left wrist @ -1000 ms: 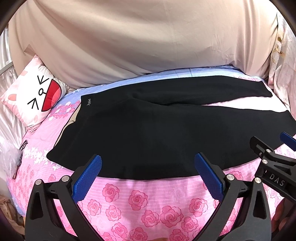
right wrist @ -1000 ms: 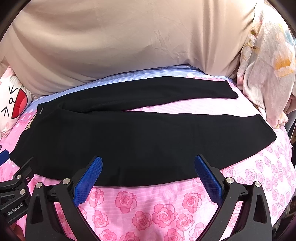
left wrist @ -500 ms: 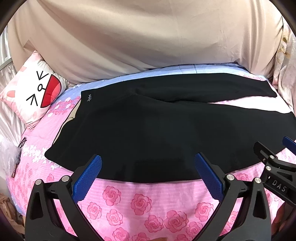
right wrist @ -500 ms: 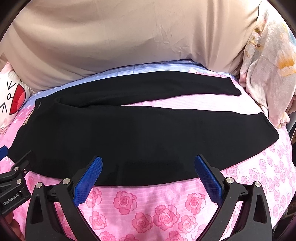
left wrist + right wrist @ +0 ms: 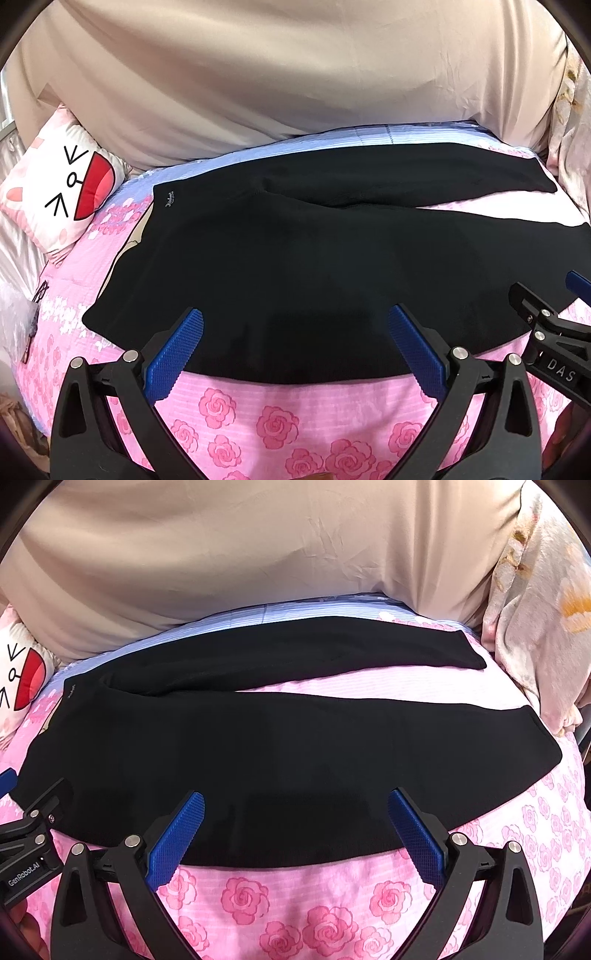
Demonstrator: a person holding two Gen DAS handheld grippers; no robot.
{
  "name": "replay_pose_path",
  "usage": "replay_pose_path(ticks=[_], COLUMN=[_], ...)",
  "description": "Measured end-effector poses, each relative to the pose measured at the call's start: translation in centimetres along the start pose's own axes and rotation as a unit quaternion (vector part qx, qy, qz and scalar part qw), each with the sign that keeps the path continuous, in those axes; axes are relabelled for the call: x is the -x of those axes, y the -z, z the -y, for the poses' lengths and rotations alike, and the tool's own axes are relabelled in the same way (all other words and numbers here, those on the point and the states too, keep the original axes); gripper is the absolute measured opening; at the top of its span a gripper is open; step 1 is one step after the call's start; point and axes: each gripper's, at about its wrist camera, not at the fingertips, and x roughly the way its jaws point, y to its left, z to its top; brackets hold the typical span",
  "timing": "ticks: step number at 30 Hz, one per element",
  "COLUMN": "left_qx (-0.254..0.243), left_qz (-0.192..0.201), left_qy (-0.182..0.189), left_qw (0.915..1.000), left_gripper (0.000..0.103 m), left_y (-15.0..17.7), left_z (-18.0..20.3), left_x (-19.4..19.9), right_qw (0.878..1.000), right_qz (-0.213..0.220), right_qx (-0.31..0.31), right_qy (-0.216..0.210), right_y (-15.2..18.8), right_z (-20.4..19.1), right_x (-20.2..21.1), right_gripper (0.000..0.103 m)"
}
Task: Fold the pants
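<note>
Pants (image 5: pixel 295 266), one pair; two grippers.

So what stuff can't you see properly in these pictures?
- The little logo on the black pants: too small to read, left wrist view.
- The near pant leg's end: cut off by the frame edge and the right gripper, left wrist view.
- The cartoon pillow: cut off by the left edge, right wrist view.
- The bedsheet under the pants: hidden by them, both views.

Bright, even light; sharp focus, fisheye-bent edges.
</note>
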Motion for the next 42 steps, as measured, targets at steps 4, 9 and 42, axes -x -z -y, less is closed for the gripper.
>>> replay_pose_path(ticks=[4,9,42], left_qx=[0.0,0.0,0.001], left_qz=[0.0,-0.001,-0.02], left_qy=[0.003,0.005,-0.019], left_qw=[1.0,1.0,0.9996], left_gripper=[0.098,0.098,0.098], left_y=[-0.5,-0.7,-2.5], left_z=[0.2,0.2,0.1], left_x=[-0.1,-0.3,-3.4], right_qw=[1.0,1.0,1.0], right_qz=[-0.002,0.001,-0.001], right_qx=[-0.001,0.001,-0.011], right_qy=[0.0,0.002,-0.002], right_y=[-0.4,-0.8,-3.6], right_z=[0.0,0.1,3.4], right_x=[-0.2,-0.2,-3.4], right_gripper=[0.098,0.098,0.098])
